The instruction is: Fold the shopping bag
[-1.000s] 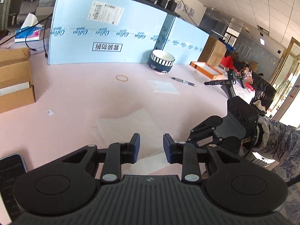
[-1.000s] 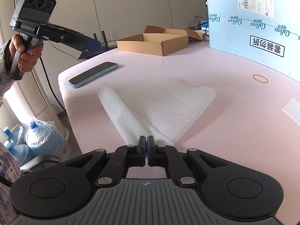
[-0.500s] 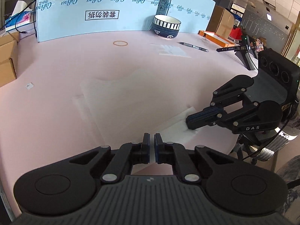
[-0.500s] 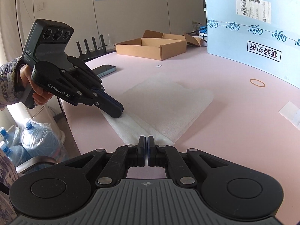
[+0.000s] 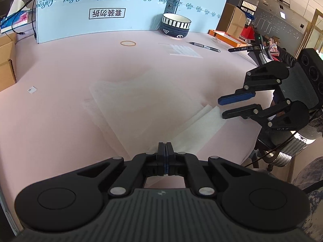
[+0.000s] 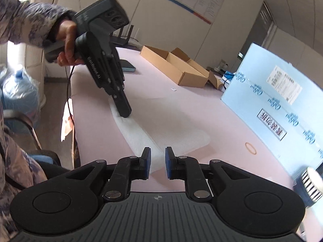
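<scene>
The white translucent shopping bag [image 5: 145,109] lies flat on the pink table, its near edge folded into a thicker strip [image 5: 197,125]. It also shows in the right wrist view [image 6: 167,125]. My left gripper [image 5: 165,151] is shut, its tips pressed on the strip's left end; in the right wrist view it [image 6: 125,113] points down onto the bag. Whether it pinches the bag I cannot tell. My right gripper [image 6: 157,157] is open just above the strip's other end; in the left wrist view it [image 5: 228,106] hovers open at the bag's right corner.
A striped bowl [image 5: 175,25], a pen [image 5: 203,46], a paper sheet [image 5: 181,50] and a rubber band [image 5: 128,43] lie at the back before a blue panel [image 5: 101,14]. A cardboard tray [image 6: 177,68] and a phone [image 6: 127,66] sit at the left. The table edge is near.
My right gripper has opened, let go of the folded strip and lifted. My left gripper closed fully and came down onto the strip's left end.
</scene>
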